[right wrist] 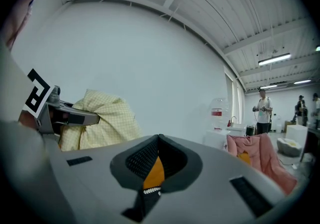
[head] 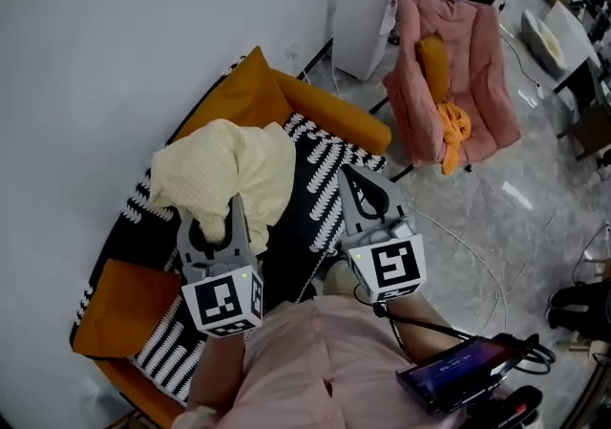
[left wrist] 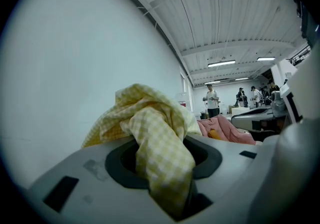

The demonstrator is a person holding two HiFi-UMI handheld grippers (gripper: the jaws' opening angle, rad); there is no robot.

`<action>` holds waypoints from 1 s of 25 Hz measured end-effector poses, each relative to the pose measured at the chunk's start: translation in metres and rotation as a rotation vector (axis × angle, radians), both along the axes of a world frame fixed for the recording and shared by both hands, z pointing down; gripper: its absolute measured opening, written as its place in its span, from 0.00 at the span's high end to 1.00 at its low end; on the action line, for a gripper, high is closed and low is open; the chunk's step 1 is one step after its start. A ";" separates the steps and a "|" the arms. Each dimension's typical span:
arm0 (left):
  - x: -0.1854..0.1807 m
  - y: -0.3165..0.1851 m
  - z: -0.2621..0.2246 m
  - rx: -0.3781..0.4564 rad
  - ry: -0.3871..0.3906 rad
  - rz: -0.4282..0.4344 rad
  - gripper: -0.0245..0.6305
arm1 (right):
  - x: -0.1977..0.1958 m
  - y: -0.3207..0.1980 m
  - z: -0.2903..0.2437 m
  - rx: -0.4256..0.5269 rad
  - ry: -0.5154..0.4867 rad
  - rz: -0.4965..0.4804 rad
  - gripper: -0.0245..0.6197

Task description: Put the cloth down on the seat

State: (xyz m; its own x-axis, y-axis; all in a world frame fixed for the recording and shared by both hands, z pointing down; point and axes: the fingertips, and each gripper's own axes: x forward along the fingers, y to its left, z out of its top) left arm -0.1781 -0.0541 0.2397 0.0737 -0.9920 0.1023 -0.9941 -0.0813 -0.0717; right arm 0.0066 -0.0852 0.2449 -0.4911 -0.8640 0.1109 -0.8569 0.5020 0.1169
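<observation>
While over seat (head: 320, 164), cloth (head: 229, 169) in left claw (head: 220, 215).

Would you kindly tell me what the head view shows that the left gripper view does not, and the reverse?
Only the head view: the orange seat with its black-and-white striped cover, and a dark screen device. Only the left gripper view: people standing far off, and ceiling lights. Both: the yellow cloth clamped in the left gripper, and the pink chair.

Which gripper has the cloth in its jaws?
The left gripper: the yellow checked cloth is bunched between its jaws. The right gripper has jaws together, nothing in them.
</observation>
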 end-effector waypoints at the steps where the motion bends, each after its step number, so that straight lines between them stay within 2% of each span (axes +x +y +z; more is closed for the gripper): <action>1: 0.003 -0.005 0.002 -0.006 -0.002 0.002 0.70 | 0.004 -0.003 0.003 -0.010 -0.001 0.007 0.96; 9: 0.029 -0.057 0.028 -0.068 -0.002 0.027 0.70 | 0.031 -0.053 0.015 -0.027 -0.020 0.018 0.96; 16: 0.053 -0.102 0.061 -0.126 -0.006 0.031 0.70 | 0.058 -0.098 0.047 -0.112 -0.004 0.019 0.96; 25: 0.071 -0.145 0.121 -0.228 -0.003 0.035 0.70 | 0.068 -0.143 0.097 -0.201 -0.011 -0.014 0.96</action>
